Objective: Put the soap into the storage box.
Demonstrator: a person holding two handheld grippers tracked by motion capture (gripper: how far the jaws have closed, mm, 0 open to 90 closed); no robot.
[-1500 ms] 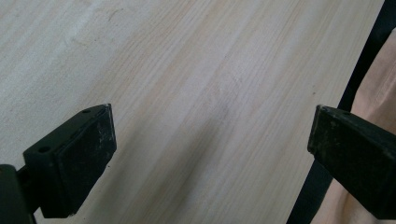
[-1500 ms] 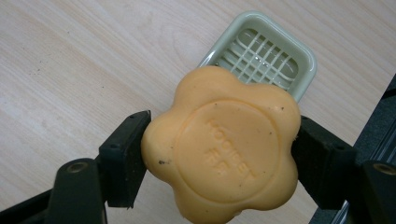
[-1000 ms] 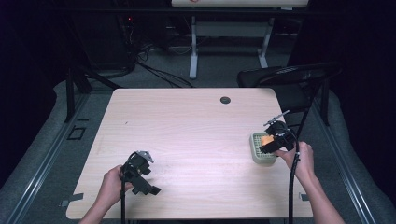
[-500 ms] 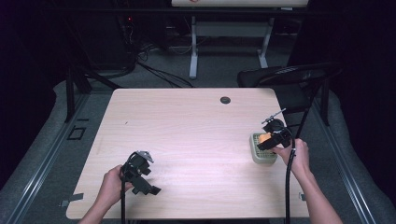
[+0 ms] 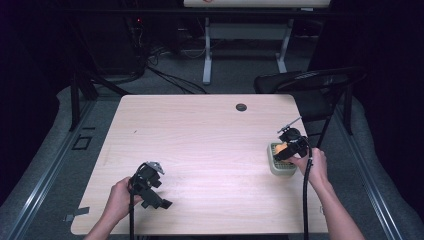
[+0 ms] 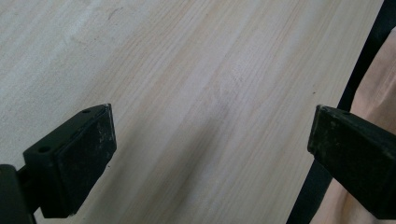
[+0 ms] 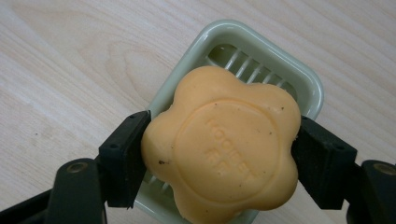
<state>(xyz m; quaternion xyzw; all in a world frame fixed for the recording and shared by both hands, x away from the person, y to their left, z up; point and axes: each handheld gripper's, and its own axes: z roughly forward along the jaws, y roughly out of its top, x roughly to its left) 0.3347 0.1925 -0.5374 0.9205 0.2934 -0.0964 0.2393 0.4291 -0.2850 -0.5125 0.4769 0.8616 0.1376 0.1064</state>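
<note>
Orange soap [image 7: 223,145] is clamped in your right gripper [image 7: 219,163], directly above the green soap dish [image 7: 312,88] near the table's [image 5: 200,130] right edge; your left gripper [image 6: 210,154] gapes wide, far away.

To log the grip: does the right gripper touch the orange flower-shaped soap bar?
Touching. In the right gripper view, both pads of the right gripper press the orange flower-shaped soap bar.
</note>
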